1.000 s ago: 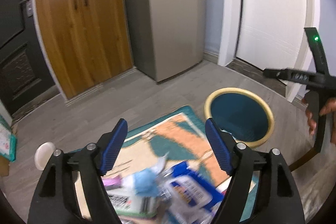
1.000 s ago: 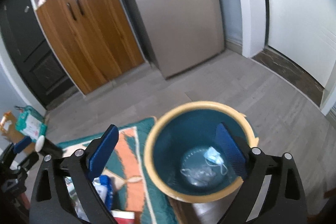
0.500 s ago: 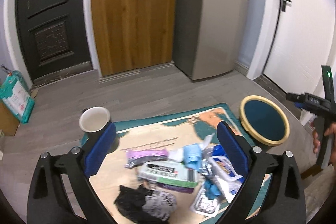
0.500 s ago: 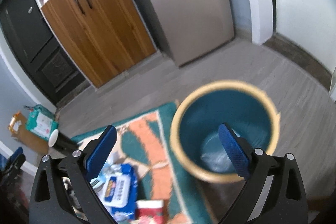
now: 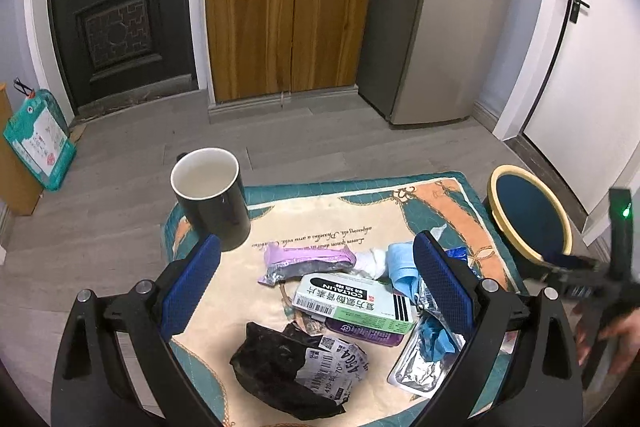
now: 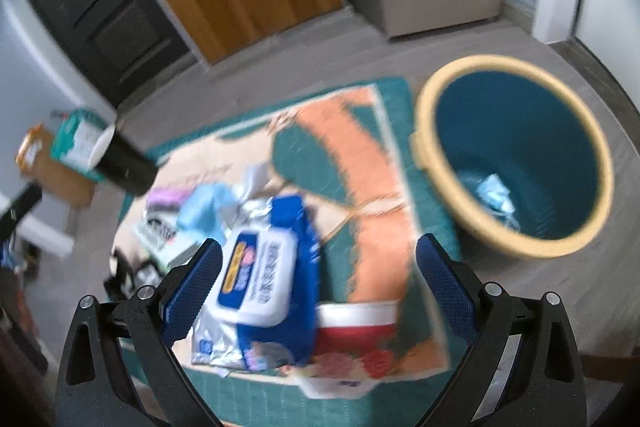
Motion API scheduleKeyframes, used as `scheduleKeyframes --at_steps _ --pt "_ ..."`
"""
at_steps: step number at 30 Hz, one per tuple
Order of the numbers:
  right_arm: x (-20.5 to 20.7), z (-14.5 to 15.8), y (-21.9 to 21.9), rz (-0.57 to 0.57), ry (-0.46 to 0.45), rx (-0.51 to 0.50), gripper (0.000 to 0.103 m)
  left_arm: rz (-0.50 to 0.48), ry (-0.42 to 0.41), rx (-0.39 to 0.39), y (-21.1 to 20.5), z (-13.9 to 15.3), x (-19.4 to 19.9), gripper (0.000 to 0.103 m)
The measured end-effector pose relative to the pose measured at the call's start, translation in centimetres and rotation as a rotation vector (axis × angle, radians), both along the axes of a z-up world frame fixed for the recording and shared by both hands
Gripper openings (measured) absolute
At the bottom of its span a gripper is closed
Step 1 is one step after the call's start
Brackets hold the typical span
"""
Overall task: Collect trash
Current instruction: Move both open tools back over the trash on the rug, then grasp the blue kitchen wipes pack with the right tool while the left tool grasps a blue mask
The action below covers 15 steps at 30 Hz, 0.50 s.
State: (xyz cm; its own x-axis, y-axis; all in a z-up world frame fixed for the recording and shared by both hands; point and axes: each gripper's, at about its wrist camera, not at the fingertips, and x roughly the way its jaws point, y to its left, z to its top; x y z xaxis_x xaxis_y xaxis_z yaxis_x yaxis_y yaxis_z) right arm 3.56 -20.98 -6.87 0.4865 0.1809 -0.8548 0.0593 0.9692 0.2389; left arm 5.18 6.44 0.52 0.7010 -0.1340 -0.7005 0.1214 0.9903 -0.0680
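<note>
A heap of trash lies on a patterned mat (image 5: 360, 219): a white medicine box (image 5: 352, 301), a purple wrapper (image 5: 308, 259), a light blue mask (image 5: 402, 265) and a crumpled black bag (image 5: 288, 367). My left gripper (image 5: 316, 287) hangs open above this heap, nothing between its fingers. The blurred right wrist view shows my right gripper (image 6: 316, 291) open above a blue wipes pack (image 6: 268, 279) and a red-and-white box (image 6: 356, 323). The teal bin with a yellow rim (image 6: 516, 151) stands to the right of the mat, with a mask and clear plastic at its bottom. In the left wrist view the bin (image 5: 528, 215) stands at the far right.
A black mug (image 5: 212, 195) with a white inside stands on the mat's far left corner. A green pack (image 5: 38, 139) leans by the left wall. Behind are a dark door, a wooden cabinet (image 5: 288, 3) and a grey fridge (image 5: 436, 27). A person's hand (image 5: 608, 331) holds the right gripper's frame.
The left gripper swung left from the bin side and its jaws widened; the mug and whole heap came into view. The right gripper left the bin and dropped over the wipes pack.
</note>
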Motion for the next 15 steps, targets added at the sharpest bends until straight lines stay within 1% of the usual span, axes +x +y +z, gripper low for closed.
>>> scheduleKeyframes --at_steps 3,4,5,6,7,9,10,11,12,15 --pt "0.6 -1.0 1.0 0.031 0.014 -0.062 0.094 -0.009 -0.005 0.023 -0.4 -0.2 0.0 0.095" --pt "0.7 -1.3 1.0 0.032 0.021 -0.063 0.094 -0.012 -0.004 0.030 -0.5 -0.3 0.1 0.095" --pt "1.0 -1.7 0.8 0.028 0.032 -0.053 0.090 -0.015 0.000 0.038 -0.7 -0.5 0.2 0.095" --pt "1.1 -2.0 0.7 0.020 0.045 -0.040 0.083 -0.017 0.005 0.040 -0.8 -0.7 0.4 0.095" --pt "1.4 -2.4 0.5 0.013 0.058 -0.030 0.080 -0.018 0.012 0.045 -1.0 -1.0 0.6 0.095" --pt "1.8 -3.3 0.1 0.004 0.095 -0.008 0.069 -0.023 0.026 0.067 -1.6 -1.9 1.1 0.095" --pt "2.0 -3.7 -0.1 0.004 0.112 0.003 0.066 -0.027 0.030 0.083 -1.9 -2.2 1.4 0.095" --pt "2.2 -4.1 -0.2 0.004 0.126 0.013 0.061 -0.033 0.034 0.097 -2.2 -2.6 1.7 0.095" --pt "2.4 -4.5 -0.1 0.003 0.134 0.022 0.059 -0.039 0.039 0.108 -2.6 -2.9 1.9 0.095" --pt "2.7 -5.1 -0.4 -0.005 0.156 0.032 0.058 -0.062 0.055 0.127 -3.7 -4.0 2.8 0.095"
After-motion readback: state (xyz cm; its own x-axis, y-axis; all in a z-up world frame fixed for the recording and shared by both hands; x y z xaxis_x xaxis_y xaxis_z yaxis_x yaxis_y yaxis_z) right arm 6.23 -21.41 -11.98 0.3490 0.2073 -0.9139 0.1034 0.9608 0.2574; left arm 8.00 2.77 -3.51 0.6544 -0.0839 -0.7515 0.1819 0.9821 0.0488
